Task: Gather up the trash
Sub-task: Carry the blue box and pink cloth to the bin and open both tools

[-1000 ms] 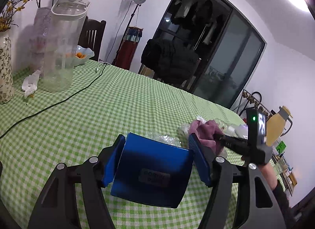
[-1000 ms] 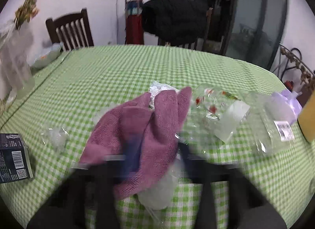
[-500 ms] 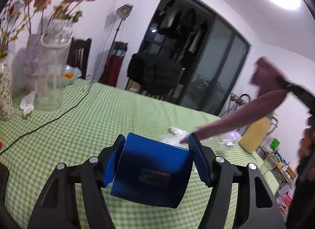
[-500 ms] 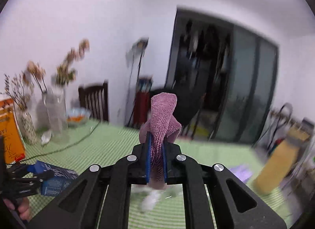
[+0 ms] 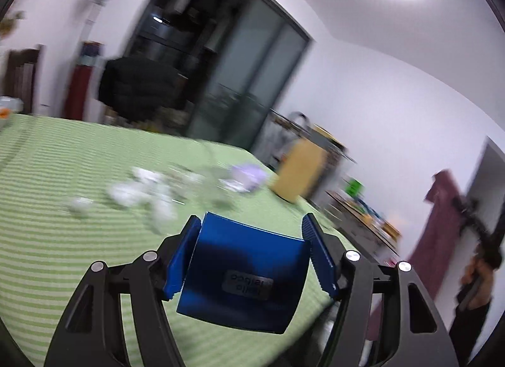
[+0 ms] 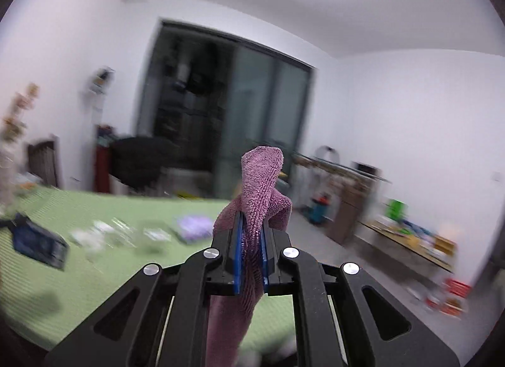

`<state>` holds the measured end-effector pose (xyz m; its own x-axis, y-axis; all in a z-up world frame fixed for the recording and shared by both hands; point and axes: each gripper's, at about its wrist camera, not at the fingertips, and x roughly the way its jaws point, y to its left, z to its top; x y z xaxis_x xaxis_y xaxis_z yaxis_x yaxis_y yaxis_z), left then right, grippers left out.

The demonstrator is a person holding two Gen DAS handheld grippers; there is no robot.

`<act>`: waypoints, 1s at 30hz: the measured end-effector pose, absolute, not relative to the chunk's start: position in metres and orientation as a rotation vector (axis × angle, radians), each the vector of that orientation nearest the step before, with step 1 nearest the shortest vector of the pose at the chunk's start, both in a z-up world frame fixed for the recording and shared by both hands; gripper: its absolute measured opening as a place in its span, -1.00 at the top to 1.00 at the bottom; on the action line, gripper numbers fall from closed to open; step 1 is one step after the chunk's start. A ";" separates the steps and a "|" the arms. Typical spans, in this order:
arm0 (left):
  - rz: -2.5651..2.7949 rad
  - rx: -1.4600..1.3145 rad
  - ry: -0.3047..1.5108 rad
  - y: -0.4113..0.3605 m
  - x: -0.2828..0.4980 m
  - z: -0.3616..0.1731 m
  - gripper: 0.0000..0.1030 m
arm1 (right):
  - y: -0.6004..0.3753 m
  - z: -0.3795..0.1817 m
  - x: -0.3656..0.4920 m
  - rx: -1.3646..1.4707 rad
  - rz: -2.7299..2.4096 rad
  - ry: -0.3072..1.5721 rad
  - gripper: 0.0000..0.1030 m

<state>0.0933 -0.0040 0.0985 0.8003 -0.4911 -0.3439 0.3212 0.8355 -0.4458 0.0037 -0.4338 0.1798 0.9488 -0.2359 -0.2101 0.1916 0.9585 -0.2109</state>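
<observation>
My left gripper (image 5: 251, 221) is shut on a dark blue box (image 5: 246, 275), held just above the green checked table (image 5: 63, 240). My right gripper (image 6: 251, 225) is shut on a purple cloth (image 6: 260, 177), which sticks up above the pads and hangs below them. From the left wrist view that cloth (image 5: 438, 234) dangles in the air beyond the table's right edge, under a person's hand (image 5: 476, 275). Blurred clear wrappers and white crumpled scraps (image 5: 151, 190) lie mid-table. The right wrist view shows the same scraps (image 6: 116, 234) and the blue box (image 6: 38, 240) at the left.
A pale purple packet (image 5: 246, 174) and a yellow jug (image 5: 300, 168) stand near the table's far right edge. A dark jacket on a chair (image 5: 142, 86) sits behind the table before dark glass doors. Cluttered low shelves (image 6: 410, 240) line the right wall.
The right gripper has lifted the purple cloth off the table's trash and swung it up and right, past the table edge. The left gripper, still holding the box, has risen and turned right.
</observation>
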 end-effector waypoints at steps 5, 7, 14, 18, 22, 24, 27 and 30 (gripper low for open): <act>-0.653 -0.289 0.549 -0.108 0.114 0.097 -0.23 | -0.512 0.110 0.005 -0.119 -0.368 0.367 0.81; -0.707 -0.245 0.587 -0.148 0.120 0.092 -0.24 | -0.545 0.080 0.010 -0.074 -0.420 0.415 0.81; -0.861 -0.095 0.730 -0.270 0.121 0.058 -0.24 | -0.615 -0.021 0.016 0.114 -0.521 0.534 0.76; -0.953 -0.002 0.815 -0.331 0.110 0.030 -0.24 | -0.632 -0.100 0.009 0.234 -0.486 0.705 0.76; -1.039 0.071 0.881 -0.379 0.103 0.004 -0.24 | -0.621 -0.177 0.018 0.303 -0.413 0.965 0.59; -1.068 0.130 0.942 -0.409 0.099 -0.016 -0.24 | -0.616 -0.199 0.019 0.295 -0.417 1.023 0.27; -1.088 0.209 1.010 -0.444 0.094 -0.041 -0.24 | -0.614 -0.191 0.010 0.298 -0.423 0.966 -0.04; -1.052 0.253 1.057 -0.473 0.096 -0.073 -0.24 | -0.622 -0.173 -0.005 0.310 -0.467 0.896 -0.14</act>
